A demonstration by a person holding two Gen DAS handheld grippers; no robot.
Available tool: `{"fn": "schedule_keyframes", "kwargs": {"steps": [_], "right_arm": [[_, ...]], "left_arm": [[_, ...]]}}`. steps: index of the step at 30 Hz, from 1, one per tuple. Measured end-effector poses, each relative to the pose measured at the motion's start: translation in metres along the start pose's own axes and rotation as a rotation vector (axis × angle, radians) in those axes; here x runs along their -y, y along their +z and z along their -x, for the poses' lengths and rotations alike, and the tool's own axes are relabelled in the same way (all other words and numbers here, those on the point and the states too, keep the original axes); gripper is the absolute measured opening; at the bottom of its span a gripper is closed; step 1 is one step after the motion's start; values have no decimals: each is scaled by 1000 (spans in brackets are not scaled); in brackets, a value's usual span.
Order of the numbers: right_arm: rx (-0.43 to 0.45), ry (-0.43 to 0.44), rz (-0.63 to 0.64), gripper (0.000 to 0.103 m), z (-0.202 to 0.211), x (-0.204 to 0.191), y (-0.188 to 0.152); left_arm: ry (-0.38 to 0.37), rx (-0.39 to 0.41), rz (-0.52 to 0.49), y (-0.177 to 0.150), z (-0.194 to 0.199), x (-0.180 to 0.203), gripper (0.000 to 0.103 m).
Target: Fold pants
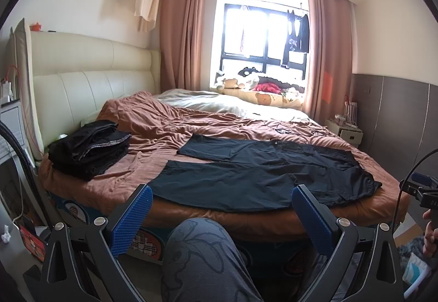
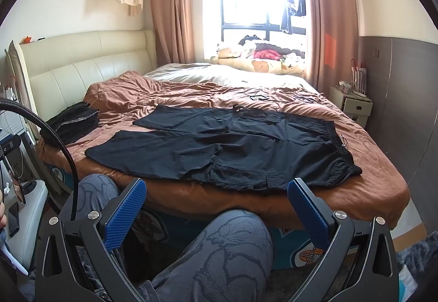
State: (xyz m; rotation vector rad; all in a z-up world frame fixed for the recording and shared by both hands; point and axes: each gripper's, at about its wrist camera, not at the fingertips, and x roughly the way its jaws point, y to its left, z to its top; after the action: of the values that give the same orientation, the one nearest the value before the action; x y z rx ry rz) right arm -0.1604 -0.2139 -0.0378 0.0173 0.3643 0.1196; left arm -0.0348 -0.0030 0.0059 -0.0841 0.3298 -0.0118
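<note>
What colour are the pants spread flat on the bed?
Black pants, clearest in the right wrist view.

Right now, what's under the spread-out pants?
The pants lie flat on the brown blanket, covering that patch; anything hidden between them can't be seen.

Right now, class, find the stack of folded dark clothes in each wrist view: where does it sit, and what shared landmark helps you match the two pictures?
Left wrist view: the stack of folded dark clothes sits left of centre, on the brown bedspread near the headboard.
Right wrist view: the stack lies at the far left, partly behind a black cable.
Shared landmark: the cream padded headboard just behind the stack.
</note>
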Motion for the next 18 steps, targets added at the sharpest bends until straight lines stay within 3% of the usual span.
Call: {"fn": "schedule_keyframes", "kwargs": {"steps": [18], "right_arm": [[-6, -6, 0, 103, -2, 0, -1]], "left_arm": [[-3, 0, -2, 3, 1, 0, 103]]}}
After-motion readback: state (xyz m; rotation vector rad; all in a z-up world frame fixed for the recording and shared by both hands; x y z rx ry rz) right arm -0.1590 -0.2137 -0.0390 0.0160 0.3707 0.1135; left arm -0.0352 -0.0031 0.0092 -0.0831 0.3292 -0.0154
